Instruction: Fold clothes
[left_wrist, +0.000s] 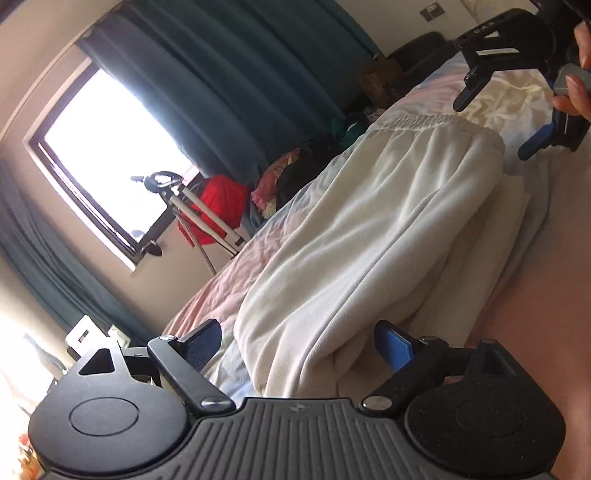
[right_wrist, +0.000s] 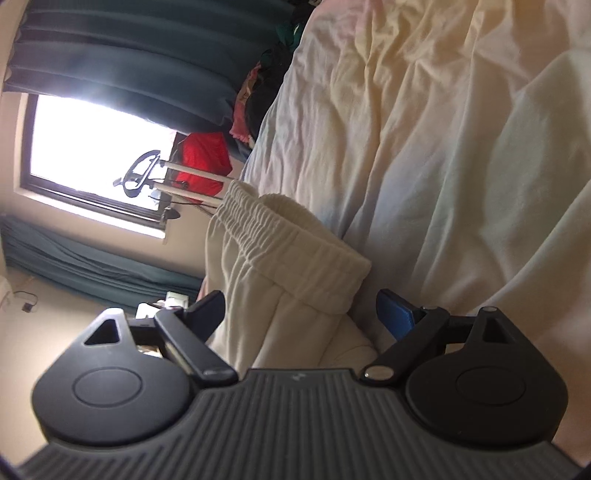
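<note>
White trousers (left_wrist: 369, 229) with an elastic waistband (left_wrist: 424, 123) lie folded lengthwise on the bed. My left gripper (left_wrist: 299, 349) is open, its blue-padded fingers on either side of the leg end of the trousers. My right gripper (right_wrist: 299, 314) is open around the waistband end (right_wrist: 280, 236) of the same trousers. The right gripper also shows in the left wrist view (left_wrist: 491, 125), held in a hand above the waistband, fingers apart.
The bed has a crumpled pale sheet (right_wrist: 424, 110). A pile of clothes (left_wrist: 280, 177) and a red garment (left_wrist: 218, 206) lie beside the bed. A garment steamer stand (left_wrist: 192, 206) stands by the window (left_wrist: 110, 147) with teal curtains (left_wrist: 221, 74).
</note>
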